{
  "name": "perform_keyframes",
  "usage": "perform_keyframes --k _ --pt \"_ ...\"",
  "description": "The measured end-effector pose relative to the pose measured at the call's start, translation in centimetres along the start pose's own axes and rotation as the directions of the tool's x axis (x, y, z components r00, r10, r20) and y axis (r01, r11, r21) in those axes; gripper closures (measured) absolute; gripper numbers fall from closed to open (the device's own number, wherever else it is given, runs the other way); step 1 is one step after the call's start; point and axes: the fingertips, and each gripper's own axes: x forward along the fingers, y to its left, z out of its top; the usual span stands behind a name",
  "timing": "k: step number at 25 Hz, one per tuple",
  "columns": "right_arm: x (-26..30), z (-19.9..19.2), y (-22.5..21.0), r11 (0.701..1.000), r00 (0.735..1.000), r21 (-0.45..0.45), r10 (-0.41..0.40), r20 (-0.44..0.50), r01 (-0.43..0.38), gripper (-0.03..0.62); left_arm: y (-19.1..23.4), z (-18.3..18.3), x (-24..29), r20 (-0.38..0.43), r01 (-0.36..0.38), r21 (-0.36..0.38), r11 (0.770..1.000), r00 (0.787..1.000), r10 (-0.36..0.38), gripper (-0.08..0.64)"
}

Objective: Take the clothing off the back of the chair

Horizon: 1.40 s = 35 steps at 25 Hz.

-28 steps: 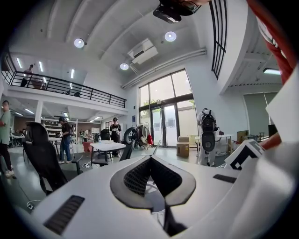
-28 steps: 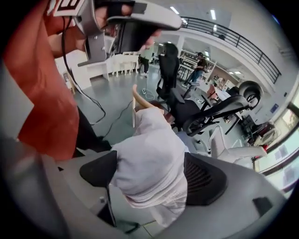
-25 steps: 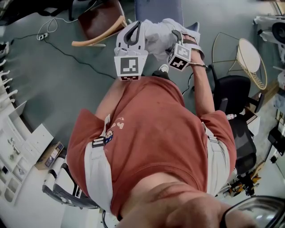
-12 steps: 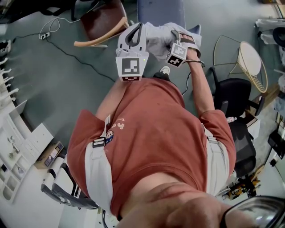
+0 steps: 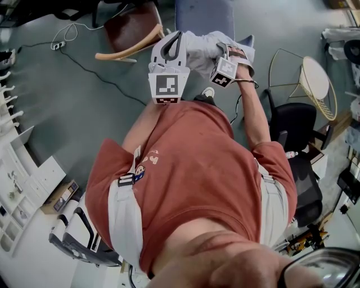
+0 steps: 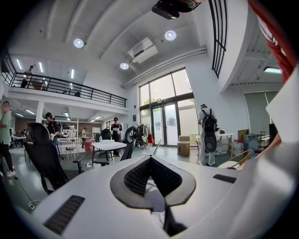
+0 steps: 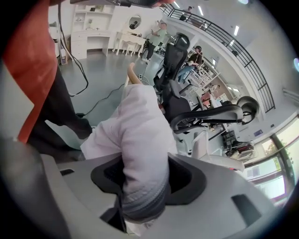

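Right gripper (image 7: 142,163): jaws have just been closing and are now clamped on the clothing (image 7: 135,130). White fabric with a grey ribbed hem fills the gap, and both pads touch it. The gripper is angled steeply down.

Left gripper (image 6: 150,160): jaws closed tip to tip, nothing between them, pointing roughly level across the room. In the head view it sits just beside the clothing, on its left. I can't tell whether it touches the fabric.

The clothing is bunched in a pale heap on the top edge of the blue-grey chair back (image 5: 202,12), straight ahead of me, between the two grippers.

Around it: a wooden chair (image 5: 126,31) with a dark red seat to the left, a black cable (image 5: 93,70) across the floor, and a black office chair (image 5: 295,121) and a gold wire frame (image 5: 315,79) to the right. A person with a backpack (image 6: 207,133) stands far off in the left gripper view.
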Motion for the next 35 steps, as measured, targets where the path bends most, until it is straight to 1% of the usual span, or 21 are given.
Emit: perform_keyframes --k 1,3,6,12,15,16,17,20,24,28,31,33,35 --pt "-0.4 0.1 -0.2 1.000 1.000 0.006 -0.010 0.005 0.010 0.372 -0.1 0.1 -0.2 0.001 -0.002 0.000 1.000 1.000 0.002 0.545" --pt "-1.0 0.2 -0.4 0.999 1.000 0.025 -0.027 0.012 0.027 0.417 -0.4 0.1 -0.3 0.000 0.002 0.003 1.000 1.000 -0.002 0.545" --pt "-1.3 0.4 -0.6 0.998 0.999 0.044 -0.045 0.018 0.044 0.431 -0.6 0.0 0.0 -0.002 0.019 0.008 1.000 1.000 -0.019 0.546" --pt "-2.8 0.9 -0.8 0.993 0.994 0.075 -0.094 0.052 0.090 0.460 -0.9 0.0 -0.1 0.004 0.029 -0.001 1.000 1.000 -0.029 0.545" --pt "-4.1 1.0 -1.0 0.985 0.989 0.128 -0.125 0.077 0.114 0.490 -1.3 0.0 0.1 0.006 0.040 0.000 0.999 0.999 -0.040 0.545" --pt "-4.4 1.0 -1.1 0.980 0.987 0.160 -0.134 0.093 0.118 0.517 -1.3 0.0 0.2 0.008 0.043 0.000 0.999 0.999 -0.043 0.545" --pt "-4.7 1.1 -1.2 0.973 0.983 0.197 -0.144 0.111 0.120 0.528 -1.3 0.0 0.3 0.009 0.044 -0.001 0.999 0.999 -0.044 0.545" --pt "-5.2 1.0 -1.3 0.947 0.974 0.302 -0.165 0.156 0.112 0.529 -1.4 0.0 0.5 0.010 0.048 -0.005 0.999 0.999 -0.048 0.546" --pt "-6.3 1.2 -2.1 0.903 0.956 0.419 -0.203 0.211 0.100 0.531 -1.5 0.3 0.8 0.017 0.051 -0.003 0.999 0.999 -0.051 0.545" --pt "-7.8 1.0 -3.3 0.841 0.929 0.535 -0.259 0.265 0.082 0.531 -1.8 0.6 1.0 0.024 0.054 -0.001 0.999 0.998 -0.054 0.545" --pt "-9.1 0.8 -4.1 0.795 0.908 0.605 -0.290 0.301 0.054 0.531 -1.9 1.0 1.0 0.034 0.054 0.003 0.999 0.998 -0.054 0.545" --pt "-10.1 0.8 -4.9 0.759 0.891 0.650 -0.319 0.324 0.036 0.532 -1.8 1.4 1.1 0.043 0.053 0.001 0.999 0.998 -0.053 0.545" --pt "-11.2 0.9 -5.7 0.730 0.872 0.683 -0.349 0.343 0.024 0.531 -1.6 1.8 1.2 0.053 0.051 0.002 0.999 0.997 -0.051 0.545"
